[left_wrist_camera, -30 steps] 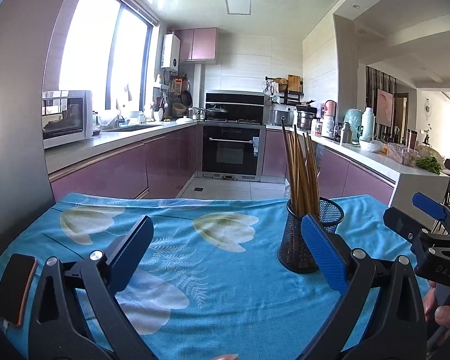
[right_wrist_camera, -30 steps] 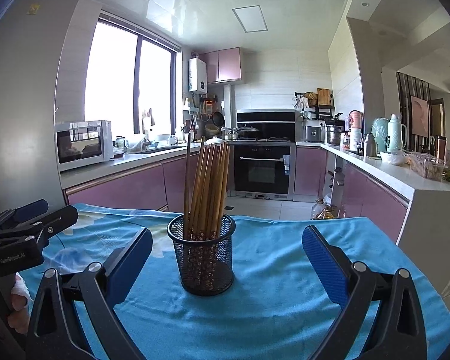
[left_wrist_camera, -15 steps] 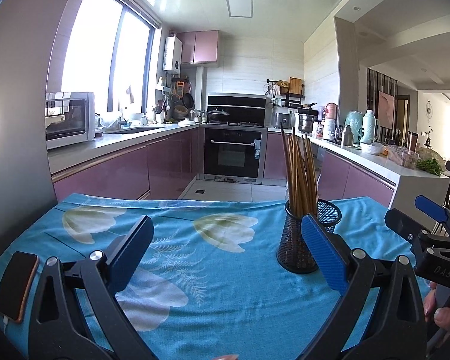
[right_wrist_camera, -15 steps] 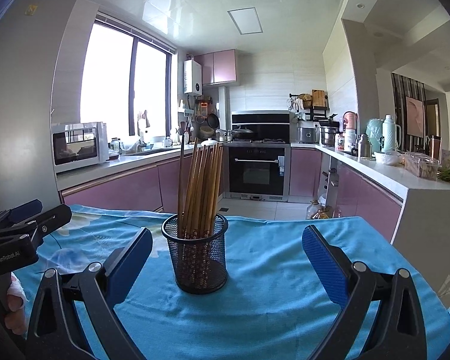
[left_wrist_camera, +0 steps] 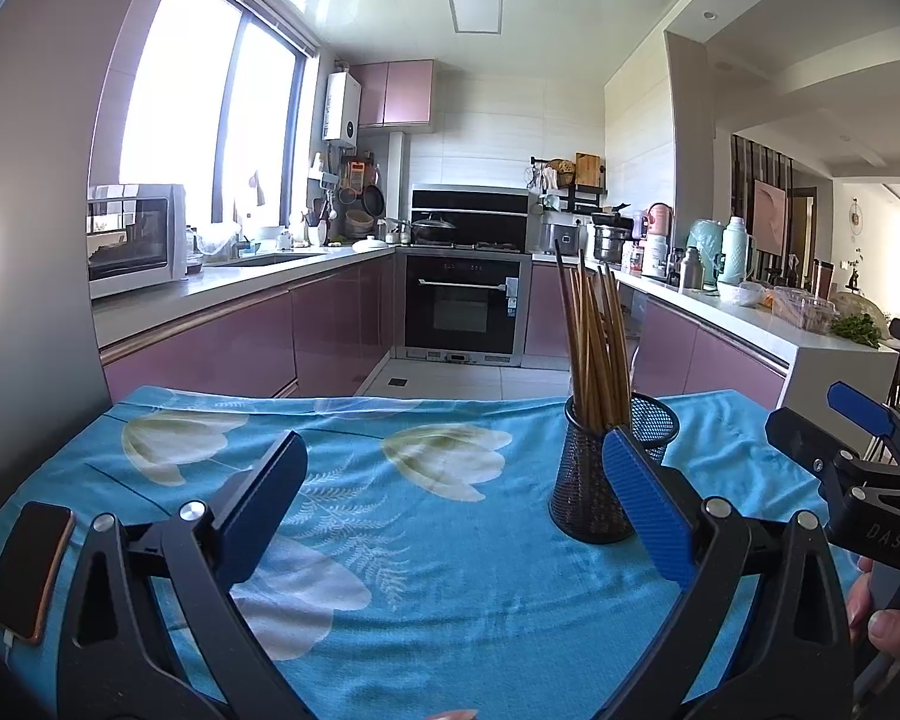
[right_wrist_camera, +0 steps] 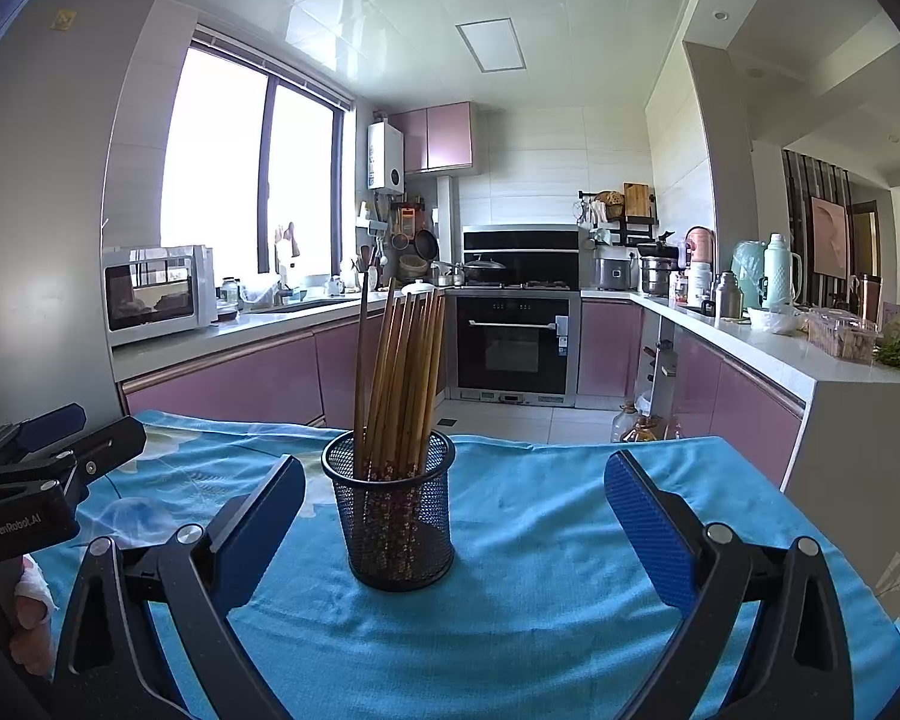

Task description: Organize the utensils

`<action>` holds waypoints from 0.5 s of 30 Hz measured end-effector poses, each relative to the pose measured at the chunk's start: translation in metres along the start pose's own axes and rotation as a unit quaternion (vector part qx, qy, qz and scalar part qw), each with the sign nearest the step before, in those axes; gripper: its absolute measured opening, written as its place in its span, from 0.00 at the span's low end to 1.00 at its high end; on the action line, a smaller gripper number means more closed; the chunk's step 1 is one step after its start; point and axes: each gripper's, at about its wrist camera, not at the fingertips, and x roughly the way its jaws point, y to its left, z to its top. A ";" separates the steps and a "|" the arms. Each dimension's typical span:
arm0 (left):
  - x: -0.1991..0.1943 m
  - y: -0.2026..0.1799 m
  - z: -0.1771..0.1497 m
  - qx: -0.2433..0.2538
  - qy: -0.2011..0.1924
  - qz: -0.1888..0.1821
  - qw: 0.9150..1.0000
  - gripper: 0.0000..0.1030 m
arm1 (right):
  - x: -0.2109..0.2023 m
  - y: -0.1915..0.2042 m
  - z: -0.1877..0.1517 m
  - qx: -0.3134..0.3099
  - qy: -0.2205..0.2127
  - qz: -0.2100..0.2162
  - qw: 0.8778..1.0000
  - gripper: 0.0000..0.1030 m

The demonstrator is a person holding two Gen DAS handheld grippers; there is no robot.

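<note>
Right wrist view: right claw spread wide, empty, hovering over blue floral cloth on the surface. Black mesh holder upright between its fingers, nearer the left one, not touched. Bundle of wooden chopsticks standing inside, leaning slightly. Left wrist view: left claw also spread wide, empty; holder far right. Phone near left edge.

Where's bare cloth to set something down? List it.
Free: the blue tablecloth between the phone and the mesh holder of chopsticks; also right of the holder. Crowded: nowhere; both open grippers, left and right, hover near.
</note>
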 end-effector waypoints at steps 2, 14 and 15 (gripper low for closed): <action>0.000 -0.001 0.000 0.001 0.000 -0.001 1.000 0.94 | 0.000 0.000 0.000 0.000 0.000 0.000 1.000 0.94; 0.001 -0.002 0.000 0.000 0.001 -0.002 1.000 0.94 | -0.001 0.000 0.002 0.001 -0.001 0.001 1.000 0.94; 0.001 -0.003 0.000 0.001 0.001 -0.002 1.000 0.94 | -0.001 0.000 0.002 0.001 -0.001 0.001 1.000 0.94</action>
